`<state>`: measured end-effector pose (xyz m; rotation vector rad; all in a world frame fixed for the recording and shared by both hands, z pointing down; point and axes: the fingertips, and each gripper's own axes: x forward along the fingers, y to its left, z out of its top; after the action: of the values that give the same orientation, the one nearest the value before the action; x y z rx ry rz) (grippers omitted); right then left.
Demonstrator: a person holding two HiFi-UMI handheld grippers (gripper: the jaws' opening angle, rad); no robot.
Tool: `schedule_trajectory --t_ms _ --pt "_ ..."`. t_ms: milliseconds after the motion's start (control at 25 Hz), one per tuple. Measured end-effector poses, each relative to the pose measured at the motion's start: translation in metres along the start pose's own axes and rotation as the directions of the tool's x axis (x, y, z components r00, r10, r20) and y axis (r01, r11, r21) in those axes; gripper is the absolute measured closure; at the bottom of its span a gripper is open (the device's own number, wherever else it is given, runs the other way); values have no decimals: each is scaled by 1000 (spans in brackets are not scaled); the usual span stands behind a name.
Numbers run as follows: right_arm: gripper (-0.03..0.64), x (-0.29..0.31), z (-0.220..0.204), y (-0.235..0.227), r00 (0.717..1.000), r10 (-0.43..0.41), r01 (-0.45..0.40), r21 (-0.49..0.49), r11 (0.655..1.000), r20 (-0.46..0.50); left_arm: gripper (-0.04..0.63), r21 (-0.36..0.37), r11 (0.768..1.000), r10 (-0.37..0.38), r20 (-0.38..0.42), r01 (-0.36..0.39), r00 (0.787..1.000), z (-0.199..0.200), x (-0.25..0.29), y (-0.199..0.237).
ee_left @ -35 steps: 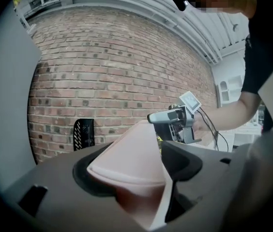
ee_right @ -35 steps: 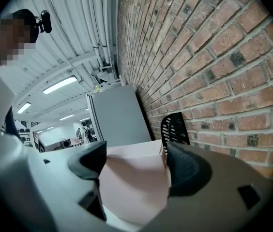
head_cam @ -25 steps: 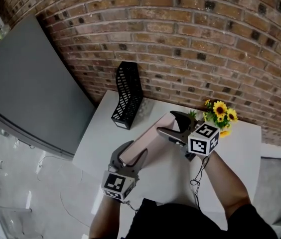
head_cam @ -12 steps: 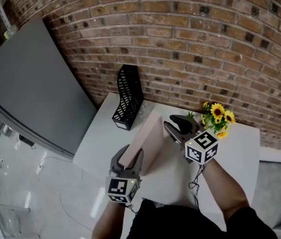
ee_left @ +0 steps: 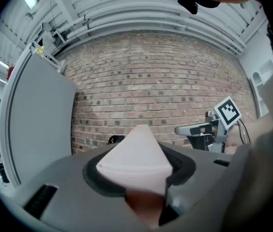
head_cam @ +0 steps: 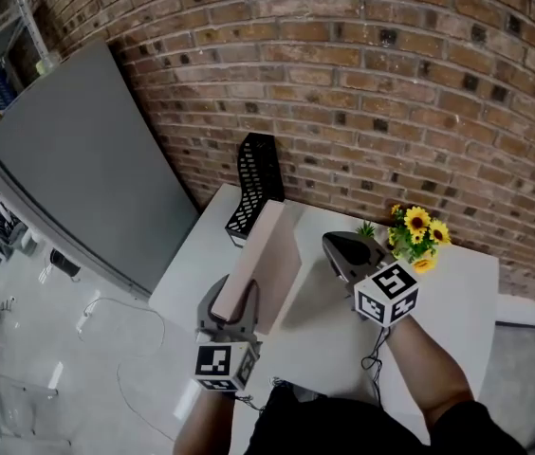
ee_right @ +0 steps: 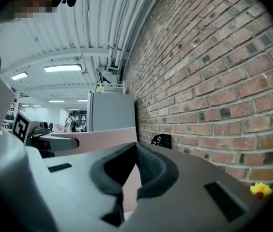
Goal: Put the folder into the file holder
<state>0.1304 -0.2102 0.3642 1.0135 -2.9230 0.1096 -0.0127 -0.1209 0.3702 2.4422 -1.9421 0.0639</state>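
Above the white rectangular table [head_cam: 438, 292] you held the long pale-pink card folder [head_cam: 269, 254] tilted up on edge, far end near the black mesh file holder [head_cam: 253, 183], your left gripper [head_cam: 233, 297] just tightened onto its near end, your right gripper [head_cam: 336, 246] clenched empty beside it.

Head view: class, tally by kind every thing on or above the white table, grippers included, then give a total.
Pink folder: 1
Black mesh file holder: 1
Sunflower bunch: 1
Handheld grippers: 2, the left gripper, whose jaws have just been closing on the folder, and the right gripper, shut and empty
Total: 5
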Motion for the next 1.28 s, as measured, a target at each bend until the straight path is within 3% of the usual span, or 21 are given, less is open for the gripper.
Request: schedule_trajectory --t_ms 360,600,1280 --pt "614 -8 12 13 999 27 -27 21 999 30 422 21 995 96 34 -97 995 44 -18 31" --pt "614 -6 10 8 1000 0 -1 12 1000 23 423 23 990 136 102 -139 985 75 -6 68" --pt "614 64 -1 -34 982 -188 188 70 980 -5 426 1 1000 20 149 -21 989 111 112 160"
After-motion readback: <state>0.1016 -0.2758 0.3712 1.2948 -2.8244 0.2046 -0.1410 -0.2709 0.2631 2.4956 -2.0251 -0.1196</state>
